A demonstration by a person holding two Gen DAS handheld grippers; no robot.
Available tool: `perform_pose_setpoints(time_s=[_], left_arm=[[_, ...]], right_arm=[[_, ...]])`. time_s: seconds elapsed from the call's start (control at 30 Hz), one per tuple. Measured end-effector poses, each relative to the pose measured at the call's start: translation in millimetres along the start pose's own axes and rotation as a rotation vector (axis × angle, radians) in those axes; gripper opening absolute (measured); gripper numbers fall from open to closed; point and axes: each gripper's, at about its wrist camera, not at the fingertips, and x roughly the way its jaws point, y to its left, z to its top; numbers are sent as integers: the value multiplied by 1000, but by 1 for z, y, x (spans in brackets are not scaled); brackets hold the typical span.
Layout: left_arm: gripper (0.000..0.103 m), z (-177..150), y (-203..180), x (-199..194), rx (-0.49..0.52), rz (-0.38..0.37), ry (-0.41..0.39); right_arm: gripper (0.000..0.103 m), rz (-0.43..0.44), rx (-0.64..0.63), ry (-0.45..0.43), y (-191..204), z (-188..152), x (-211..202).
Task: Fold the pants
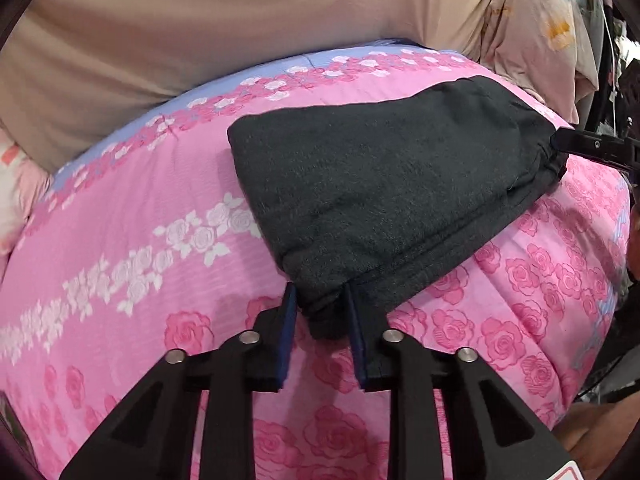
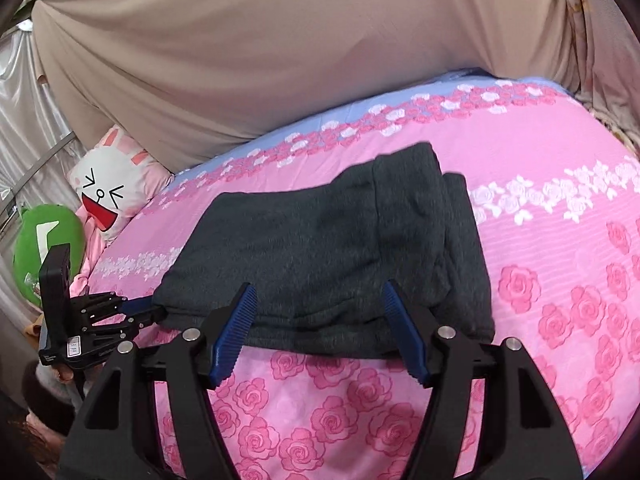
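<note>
Dark grey pants (image 1: 380,184) lie folded into a thick rectangle on a pink rose-print bedcover (image 1: 140,200). My left gripper (image 1: 319,292) is shut on the near corner of the pants, with cloth bunched between its blue pads. In the right wrist view the same gripper (image 2: 158,312) clamps that corner from the left. My right gripper (image 2: 320,288) stands open over the near edge of the pants (image 2: 320,232), and its pads are well apart from the cloth. The left wrist view shows it (image 1: 558,146) at the pants' far right corner.
The bedcover (image 2: 540,240) spreads wide to the right of the pants. A beige cloth (image 2: 240,60) hangs behind the bed. A rabbit-face pillow (image 2: 108,184) and a green cushion (image 2: 44,248) lie at the bed's far left.
</note>
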Motion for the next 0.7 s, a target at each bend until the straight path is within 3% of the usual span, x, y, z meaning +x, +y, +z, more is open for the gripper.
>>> perform_pose_setpoints(time_s=[0.17,0.23,0.27,0.3,0.37,0.43,0.47,0.5,0.53,0.57,0.6,0.63,0.7], left_arm=[[6,1,0,-14,-8,-71,-39],[6,-1,-8,-33,-39,-173,-38],[6,-5,-10,-36,-70,-260,1],[6,-11,-12,-31,-79,-279,42],[6,-27,-14,-11,-79,-187,128],[12,-33,-2,-20,-175,-212,108],[24,-33,4,-26,-222,-211,97],[48,-32,13,-39,-271,-206,50],[60,-31,19,-48,-304,-208,0],[80,-29,25,-56,-336,-217,-48],[86,-24,34,-63,-383,-227,-100],[87,-17,41,-64,-426,-238,-133],[87,-4,56,-51,-522,-268,-126]], right_arm=[[69,-1,9,-1,1,-1,2],[69,0,14,-6,0,-1,0],[70,3,16,-10,-1,-1,0],[71,4,19,-12,-3,-2,0],[71,11,37,-8,-8,-2,3],[71,13,45,-11,-11,-2,-1],[71,3,37,-18,-11,-1,-4],[73,-13,30,-24,-12,0,-7],[75,-32,28,-31,-14,1,-11],[81,-61,37,-37,-20,3,-14],[86,-86,54,-40,-28,5,-15],[87,-100,75,-35,-36,6,-15],[89,-99,131,12,-55,7,-8]])
